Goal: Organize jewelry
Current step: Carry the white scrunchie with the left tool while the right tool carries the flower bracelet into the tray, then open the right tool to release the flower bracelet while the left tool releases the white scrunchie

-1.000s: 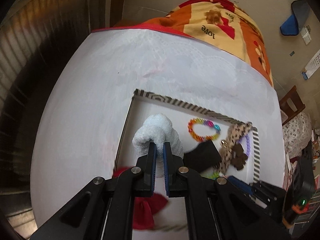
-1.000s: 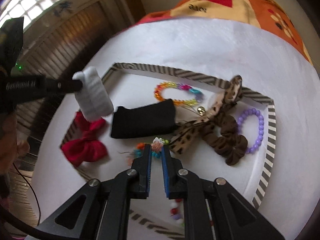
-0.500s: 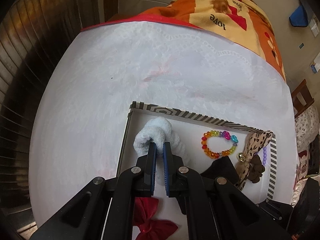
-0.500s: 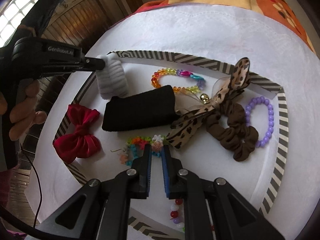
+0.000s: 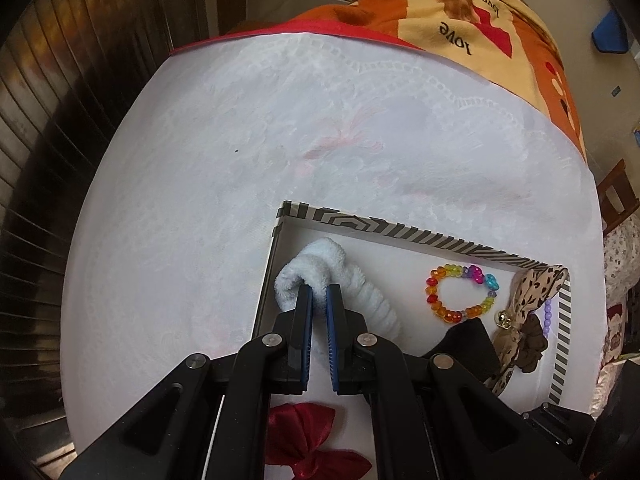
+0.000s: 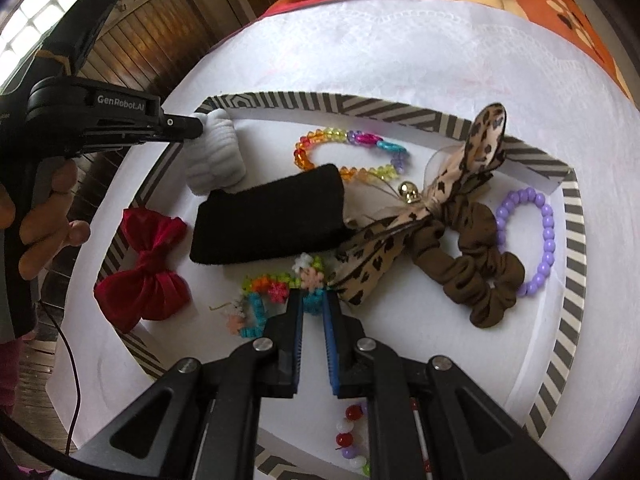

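Observation:
My left gripper point(image 5: 319, 292) is shut on a white fluffy scrunchie point(image 5: 348, 280), which rests on the floor of the striped tray point(image 5: 400, 233) in its far left corner. From the right wrist view the same left gripper point(image 6: 197, 126) reaches in from the left, pinching the white scrunchie point(image 6: 216, 160). My right gripper point(image 6: 313, 300) points down at the tray's near side. It is shut on a teal piece of a colourful flower bracelet point(image 6: 272, 289) lying on the white tray floor point(image 6: 420, 340).
In the tray lie a rainbow bead bracelet point(image 6: 348, 148), a black band point(image 6: 268, 220), a red bow point(image 6: 148, 264), a leopard-print scrunchie point(image 6: 460, 220), a purple bead bracelet point(image 6: 540, 236) and a red-and-white bead strand point(image 6: 352, 440). A white cloth point(image 5: 240, 160) covers the table.
The left gripper has carried the white scrunchie down and toward the tray's far left corner, where it now touches the floor. The right gripper has stayed put on the flower bracelet.

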Motion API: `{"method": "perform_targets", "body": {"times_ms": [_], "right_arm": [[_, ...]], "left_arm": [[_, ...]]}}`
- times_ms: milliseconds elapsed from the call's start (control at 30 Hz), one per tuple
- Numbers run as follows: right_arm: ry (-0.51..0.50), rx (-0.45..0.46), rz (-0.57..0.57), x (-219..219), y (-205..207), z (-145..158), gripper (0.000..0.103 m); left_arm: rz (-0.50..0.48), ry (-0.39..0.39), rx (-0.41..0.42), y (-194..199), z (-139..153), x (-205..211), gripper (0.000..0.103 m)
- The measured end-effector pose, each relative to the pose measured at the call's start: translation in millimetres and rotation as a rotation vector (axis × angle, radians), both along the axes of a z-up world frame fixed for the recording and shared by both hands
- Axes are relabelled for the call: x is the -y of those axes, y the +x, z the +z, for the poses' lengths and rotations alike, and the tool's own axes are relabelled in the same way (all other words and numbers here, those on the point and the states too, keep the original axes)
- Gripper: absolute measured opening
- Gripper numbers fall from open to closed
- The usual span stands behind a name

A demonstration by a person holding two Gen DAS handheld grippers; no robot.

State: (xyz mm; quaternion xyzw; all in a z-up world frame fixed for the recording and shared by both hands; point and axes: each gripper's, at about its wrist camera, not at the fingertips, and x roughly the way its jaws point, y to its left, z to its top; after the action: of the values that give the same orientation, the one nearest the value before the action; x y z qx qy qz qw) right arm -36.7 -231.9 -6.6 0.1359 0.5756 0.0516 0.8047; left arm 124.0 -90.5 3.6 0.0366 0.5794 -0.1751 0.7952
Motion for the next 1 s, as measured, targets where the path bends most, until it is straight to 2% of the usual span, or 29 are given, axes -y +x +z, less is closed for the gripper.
{"method": "perform_targets", "body": {"times_ms": [367,467,533,567,700,800,833,1000], "right_arm": [[0.001,-0.001,-0.015,2,-8,0,0.011],[0.009,0.011,-0.036,7,-9,5,0.025],[0.017,0.013,-0.047,11,-10,9,0.042],[0.020,0.015,-0.048,12,-11,11,0.044],[0.021,0.032,-0.051,12,-14,19,0.046],[0.025,0.037,-0.058,13,-19,23,0.047],[0.023,0.035,-0.058,12,-20,24,0.047],[0.026,0.036,-0.072,12,-23,29,0.048]], "left_arm": [[0.006,0.021,-0.002,2,-6,2,0.000],[0.017,0.019,-0.003,3,-8,2,0.000],[0.023,0.015,0.000,2,-8,0,0.000],[0.023,0.018,0.000,2,-9,0,0.000],[0.025,0.023,-0.001,-1,-9,-1,0.002],[0.036,-0.025,-0.010,-2,-3,-6,0.015],[0.037,-0.042,-0.012,-2,1,-8,0.017],[0.031,-0.046,0.015,-12,14,-14,0.018]]}}
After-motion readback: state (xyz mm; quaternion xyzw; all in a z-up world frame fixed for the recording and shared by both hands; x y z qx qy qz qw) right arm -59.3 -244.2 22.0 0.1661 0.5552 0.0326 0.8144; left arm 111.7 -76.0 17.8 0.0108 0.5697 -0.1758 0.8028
